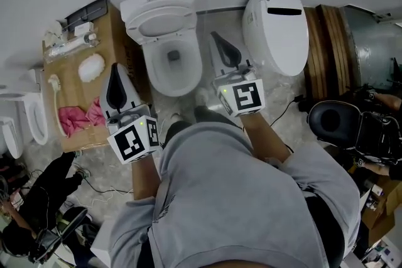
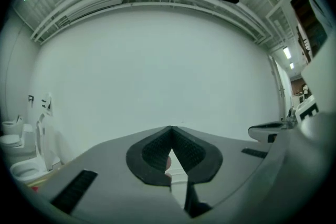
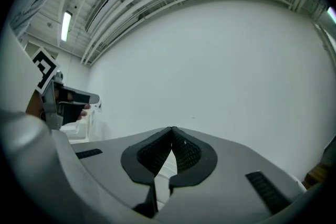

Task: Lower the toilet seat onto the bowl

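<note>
In the head view the white toilet (image 1: 168,47) stands against the wall. Its seat (image 1: 158,17) is tilted up at the back and the bowl (image 1: 174,66) lies open below it. My left gripper (image 1: 115,90) hovers left of the bowl, shut and holding nothing. Just right of the bowl, my right gripper (image 1: 223,47) is also shut and holds nothing. Neither touches the toilet. Both gripper views face the bare white wall, with the left gripper (image 2: 170,131) and right gripper (image 3: 171,131) closed tip to tip; the toilet is out of sight there.
A second toilet (image 1: 277,27) with its lid down stands to the right. On the left, a cardboard box (image 1: 78,81) carries a pink cloth (image 1: 80,117) and small items. More toilets (image 1: 25,125) sit at the far left. Cables and dark gear (image 1: 358,128) lie on the floor.
</note>
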{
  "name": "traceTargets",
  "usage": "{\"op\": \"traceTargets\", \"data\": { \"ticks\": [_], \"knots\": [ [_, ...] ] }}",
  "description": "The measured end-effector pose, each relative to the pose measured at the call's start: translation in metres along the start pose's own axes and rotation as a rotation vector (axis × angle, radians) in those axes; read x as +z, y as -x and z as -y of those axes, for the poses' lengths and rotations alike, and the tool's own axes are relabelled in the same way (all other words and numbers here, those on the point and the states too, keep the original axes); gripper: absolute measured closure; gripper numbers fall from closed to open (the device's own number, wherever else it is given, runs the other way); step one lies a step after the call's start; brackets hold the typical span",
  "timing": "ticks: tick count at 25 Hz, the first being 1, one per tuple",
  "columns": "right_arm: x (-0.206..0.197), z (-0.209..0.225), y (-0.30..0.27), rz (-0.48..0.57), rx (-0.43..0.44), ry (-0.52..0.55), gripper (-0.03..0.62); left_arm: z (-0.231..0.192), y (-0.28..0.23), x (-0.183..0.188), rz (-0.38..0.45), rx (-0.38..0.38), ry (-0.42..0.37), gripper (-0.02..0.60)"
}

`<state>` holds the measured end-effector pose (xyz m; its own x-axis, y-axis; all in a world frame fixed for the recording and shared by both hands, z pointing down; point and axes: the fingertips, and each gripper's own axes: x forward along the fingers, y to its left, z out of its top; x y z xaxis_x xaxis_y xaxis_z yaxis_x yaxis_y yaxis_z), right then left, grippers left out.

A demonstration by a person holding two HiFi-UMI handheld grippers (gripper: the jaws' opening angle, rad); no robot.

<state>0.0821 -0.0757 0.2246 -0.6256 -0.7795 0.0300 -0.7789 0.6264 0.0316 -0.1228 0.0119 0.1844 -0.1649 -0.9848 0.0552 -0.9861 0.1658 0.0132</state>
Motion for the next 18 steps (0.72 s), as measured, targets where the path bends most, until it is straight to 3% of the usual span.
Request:
{"op": "traceTargets", "data": {
  "ticks": [7,18],
  "knots": [
    [-0.03,0.036,-0.026,-0.057,-0.004,-0.002,0.594,0.011,-0.024,0.002,-0.016,0.036,-0.02,0.581],
    [-0.045,0.031,-0.083,-0.076,0.052,0.1,0.592,-0.004,-0.065,-0.013,-0.024,-0.007,-0.017,0.581]
  ]
}}
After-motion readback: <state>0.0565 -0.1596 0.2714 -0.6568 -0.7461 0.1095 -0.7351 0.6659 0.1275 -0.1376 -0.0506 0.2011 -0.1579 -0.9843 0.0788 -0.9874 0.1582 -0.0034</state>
